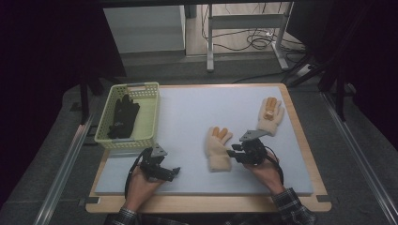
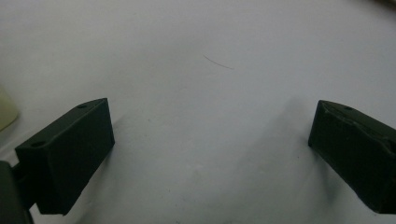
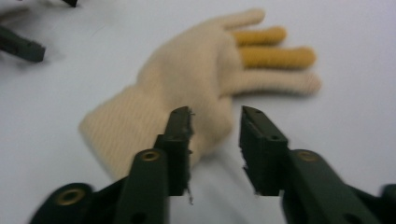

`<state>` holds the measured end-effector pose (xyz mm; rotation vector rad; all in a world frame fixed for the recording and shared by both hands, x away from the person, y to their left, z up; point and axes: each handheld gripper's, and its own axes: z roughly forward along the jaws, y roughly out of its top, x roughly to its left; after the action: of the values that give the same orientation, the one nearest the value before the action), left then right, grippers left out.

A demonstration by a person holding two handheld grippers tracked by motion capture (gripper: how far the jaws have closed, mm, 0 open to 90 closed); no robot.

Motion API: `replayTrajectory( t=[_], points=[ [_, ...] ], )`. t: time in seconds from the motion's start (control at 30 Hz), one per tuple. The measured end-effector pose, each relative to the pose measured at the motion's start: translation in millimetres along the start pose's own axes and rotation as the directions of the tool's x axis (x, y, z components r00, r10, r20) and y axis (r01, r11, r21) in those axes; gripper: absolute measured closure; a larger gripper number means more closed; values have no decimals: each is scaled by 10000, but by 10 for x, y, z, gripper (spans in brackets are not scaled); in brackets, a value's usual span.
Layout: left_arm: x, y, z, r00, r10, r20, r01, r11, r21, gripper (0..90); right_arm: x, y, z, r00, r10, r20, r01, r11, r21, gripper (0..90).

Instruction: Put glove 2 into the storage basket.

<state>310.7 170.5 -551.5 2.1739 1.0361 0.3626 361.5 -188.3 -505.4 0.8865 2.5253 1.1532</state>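
right fingers (image 3: 215, 140) parted at the thumb edge of a cream knitted glove – nothing pinched yet

spread just short of the cream knitted glove with two orange fingers (image 3: 196, 88), which lies flat mid-tabletop (image 1: 187, 117); best to slide one finger under the cuff edge, gather a full fold, then press – a shallow bite may slip. left fingers (image 2: 210, 154) spread wide over bare mat. its twin glove (image 1: 270, 115) lies farther right; the yellow plastic basket (image 1: 150, 117) holding a black glove (image 1: 123, 117) sits at the left.
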Motion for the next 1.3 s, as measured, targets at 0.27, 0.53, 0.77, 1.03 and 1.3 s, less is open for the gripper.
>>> replayTrajectory(
  t=[0.27,0.53,0.77,1.03,1.3],
  points=[
    [-1,0,0,10000,5,-5,-5,10000,-4,5,199,-194,95,9974,-34,-719,34,10000,-5,673],
    [-1,0,0,10000,6,-6,-6,10000,-6,5,230,-129,-3,9957,-295,-875,279,9994,-195,617],
    [-1,0,0,10000,1,-6,-1,10000,-3,5,22,-15,-37,9998,-122,156,128,9992,-377,696],
    [-1,0,0,10000,-1,-8,1,10000,-3,5,-113,87,364,9995,325,26,-326,9994,132,586],
    [-1,0,1,10000,1,-7,-1,10000,1,5,18,51,426,9995,223,-223,-215,9992,335,870]
  ],
)
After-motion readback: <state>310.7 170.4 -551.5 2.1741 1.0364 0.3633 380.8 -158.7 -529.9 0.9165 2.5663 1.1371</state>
